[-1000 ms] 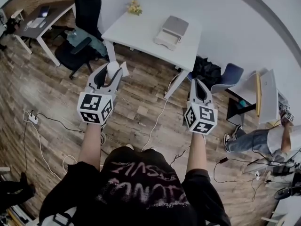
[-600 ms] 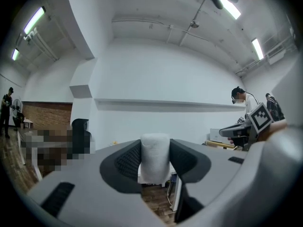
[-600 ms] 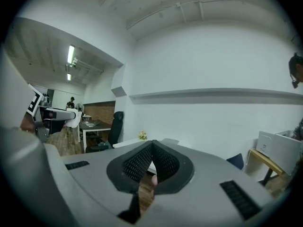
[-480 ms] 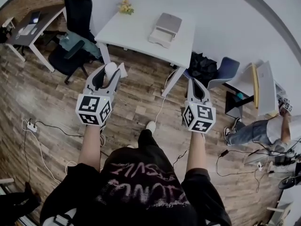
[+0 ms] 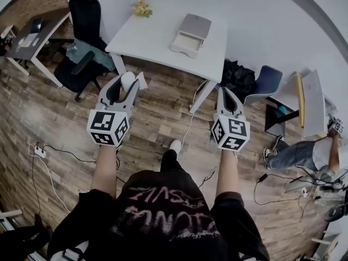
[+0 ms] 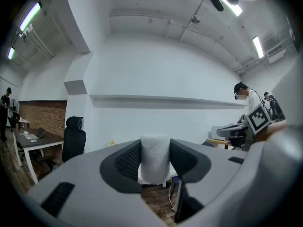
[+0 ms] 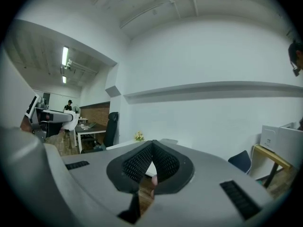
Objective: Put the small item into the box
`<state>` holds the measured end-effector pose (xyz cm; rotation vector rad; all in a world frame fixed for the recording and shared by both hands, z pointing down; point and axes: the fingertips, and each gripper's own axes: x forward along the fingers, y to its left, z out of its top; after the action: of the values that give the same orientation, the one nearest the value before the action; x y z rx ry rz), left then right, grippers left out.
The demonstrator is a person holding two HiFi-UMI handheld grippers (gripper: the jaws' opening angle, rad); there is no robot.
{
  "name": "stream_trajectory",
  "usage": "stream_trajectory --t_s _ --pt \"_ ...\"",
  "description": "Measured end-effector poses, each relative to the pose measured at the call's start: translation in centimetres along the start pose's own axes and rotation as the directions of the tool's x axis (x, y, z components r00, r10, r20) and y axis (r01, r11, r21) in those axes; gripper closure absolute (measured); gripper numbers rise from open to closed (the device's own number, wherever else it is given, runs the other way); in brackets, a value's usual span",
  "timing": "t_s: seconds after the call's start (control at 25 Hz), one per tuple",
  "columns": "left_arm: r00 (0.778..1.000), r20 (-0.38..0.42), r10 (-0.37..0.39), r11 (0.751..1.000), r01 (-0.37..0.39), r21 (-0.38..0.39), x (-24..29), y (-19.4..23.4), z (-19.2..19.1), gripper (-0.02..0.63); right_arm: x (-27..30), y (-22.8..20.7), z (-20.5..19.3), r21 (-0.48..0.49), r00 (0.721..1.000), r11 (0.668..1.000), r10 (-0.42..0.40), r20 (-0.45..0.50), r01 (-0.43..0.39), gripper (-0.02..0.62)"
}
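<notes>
The left gripper [image 6: 155, 150] grips an upright white roll [image 6: 155, 167] in its jaws.

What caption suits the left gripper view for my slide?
Left gripper with jaws closed on a white cylindrical roll, black office chair behind.

From the head view, shows only the top end of the white roll [image 5: 128, 79], the rest sunk between the left gripper's [image 6: 155, 151] pads. Cannot tell what lies inside the box [image 5: 190, 34], or what the yellow thing [image 5: 142, 8] on the table [image 5: 152, 42] is: too small. Cuts off the bystander [image 5: 304, 156] at the right edge. Hides all but one shoe [image 5: 175, 145] under the black shirt [image 5: 163, 211].
</notes>
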<state>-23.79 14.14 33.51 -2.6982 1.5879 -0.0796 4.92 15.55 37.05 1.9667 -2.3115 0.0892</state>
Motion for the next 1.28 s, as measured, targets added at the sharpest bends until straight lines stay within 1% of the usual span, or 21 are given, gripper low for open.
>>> stream_trajectory --t_s 0.36,0.64,0.84,0.96,1.12,1.28 --pt "1.000 -0.030 0.008 1.000 -0.008 0.001 8.6 1.6 -0.3 0.426 7.9 -4.1 -0.1 0.008 1.000 1.000 0.021 -0.010 -0.021 0.586" --pt "0.999 -0.052 0.010 1.000 -0.009 0.024 15.8 1.8 0.0 0.426 14.0 -8.0 1.0 0.024 0.999 0.999 0.037 0.012 -0.037 0.586" --pt "0.998 -0.064 0.014 1.000 -0.013 0.023 20.8 2.0 0.1 0.426 18.3 -11.1 1.0 0.030 0.999 0.999 0.039 -0.001 -0.039 0.586" --pt "0.998 -0.068 0.019 1.000 -0.017 0.019 22.7 2.2 -0.1 0.426 20.4 -12.5 0.8 0.030 0.999 0.999 0.042 -0.009 -0.042 0.586" --pt "0.997 -0.066 0.031 0.999 -0.031 0.011 24.0 2.6 -0.6 0.426 21.8 -12.8 0.5 0.023 0.998 0.998 0.056 -0.011 -0.056 0.586" --pt "0.997 -0.070 0.030 0.999 -0.027 0.034 25.7 2.8 -0.7 0.426 23.4 -13.5 0.7 0.019 0.999 0.998 0.054 -0.005 -0.054 0.586"
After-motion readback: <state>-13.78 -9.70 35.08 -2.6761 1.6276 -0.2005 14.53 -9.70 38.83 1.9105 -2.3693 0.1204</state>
